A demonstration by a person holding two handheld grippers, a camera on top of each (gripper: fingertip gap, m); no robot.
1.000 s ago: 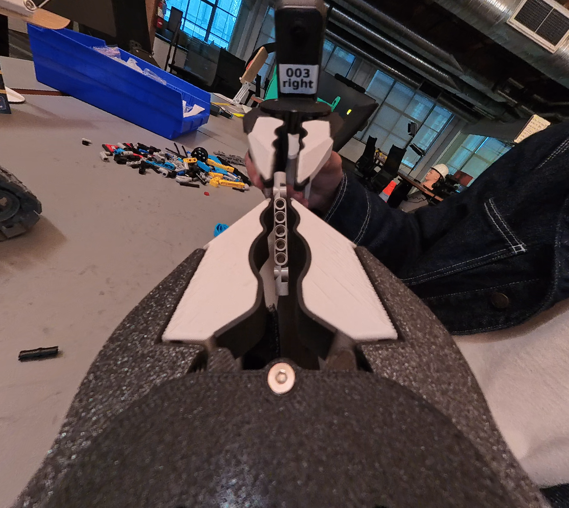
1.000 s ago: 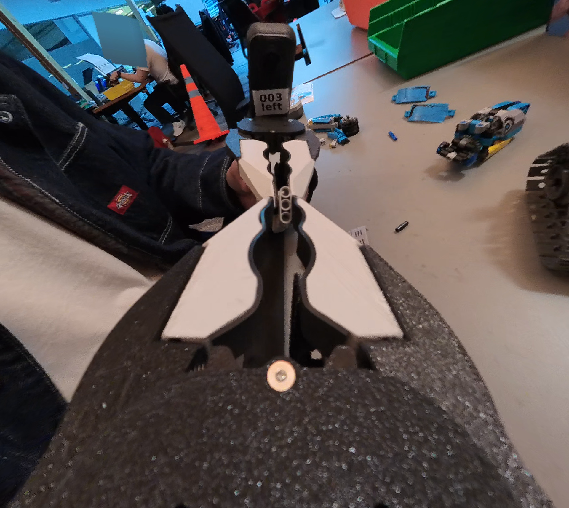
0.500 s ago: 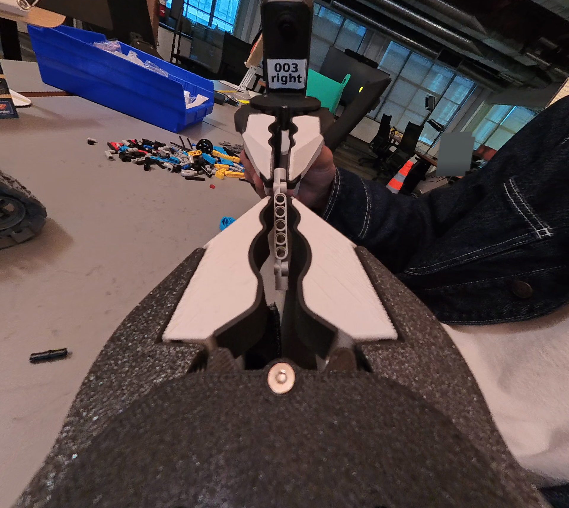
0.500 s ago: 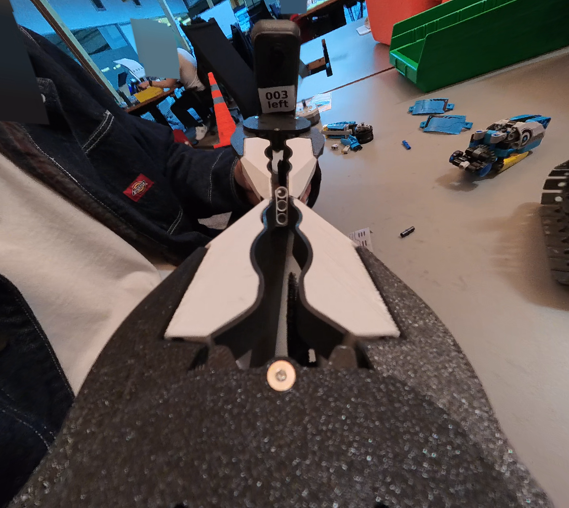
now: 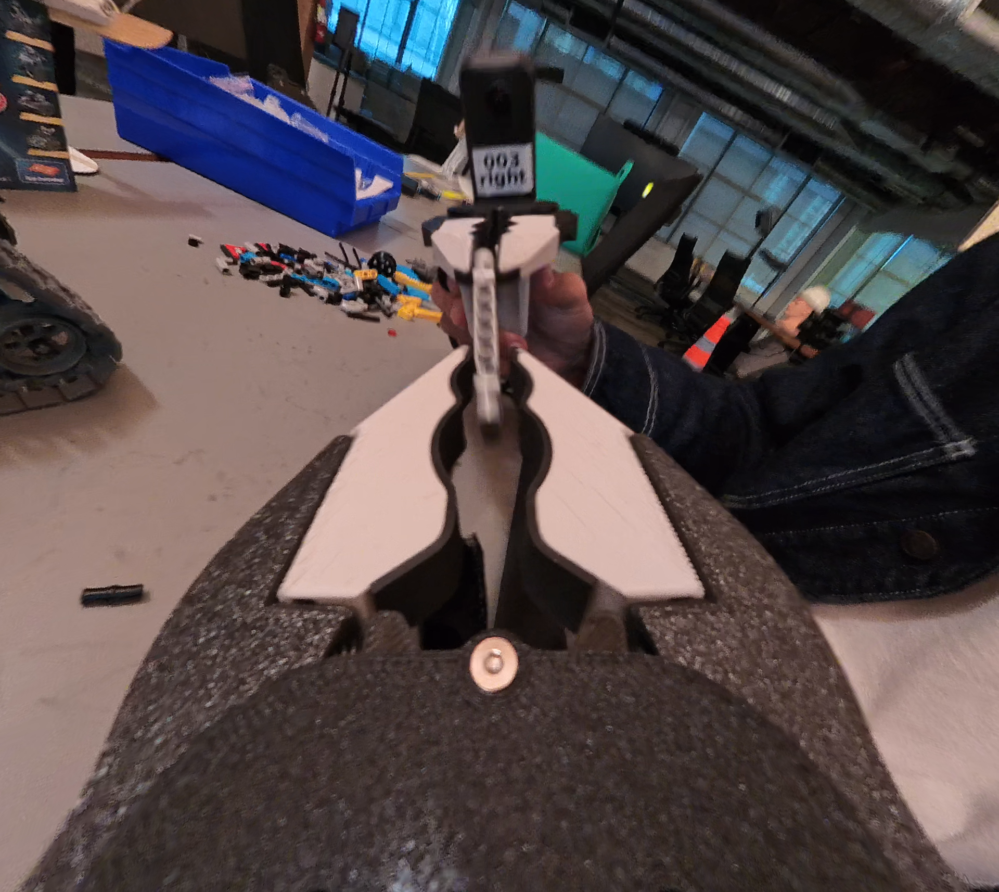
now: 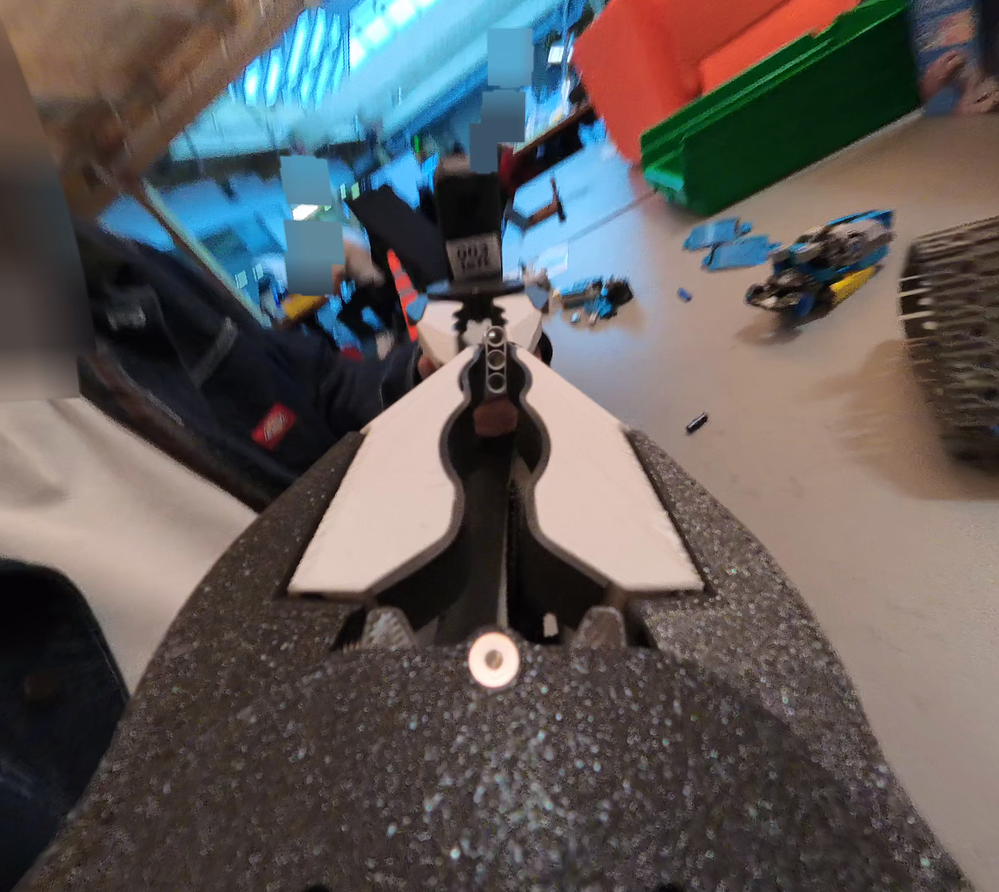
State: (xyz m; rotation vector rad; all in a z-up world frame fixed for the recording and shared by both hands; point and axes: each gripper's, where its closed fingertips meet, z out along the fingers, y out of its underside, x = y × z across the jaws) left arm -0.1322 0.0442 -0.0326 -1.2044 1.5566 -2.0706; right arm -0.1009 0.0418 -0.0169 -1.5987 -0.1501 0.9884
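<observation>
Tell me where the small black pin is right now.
In the left wrist view the small black pin lies alone on the grey table, left of the left gripper, nearer than the toy-parts pile.

A blue bin (image 5: pixel 254 147) stands on the table (image 5: pixel 162 460) behind loose bricks (image 5: pixel 330 276); a green bin (image 6: pixel 778 120) and toy car (image 6: pixel 816 266) sit opposite.

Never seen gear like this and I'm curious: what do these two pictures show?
A person holds two claws, each with a camera looking along its white fingers. One picture looks from the left claw, the other from the right claw. The right claw pinches a grey beam with holes; its other end lies between the left claw's tips, grip unclear through blur. On the grey table: a pile of small building parts, a blue bin, a small blue vehicle.
</observation>
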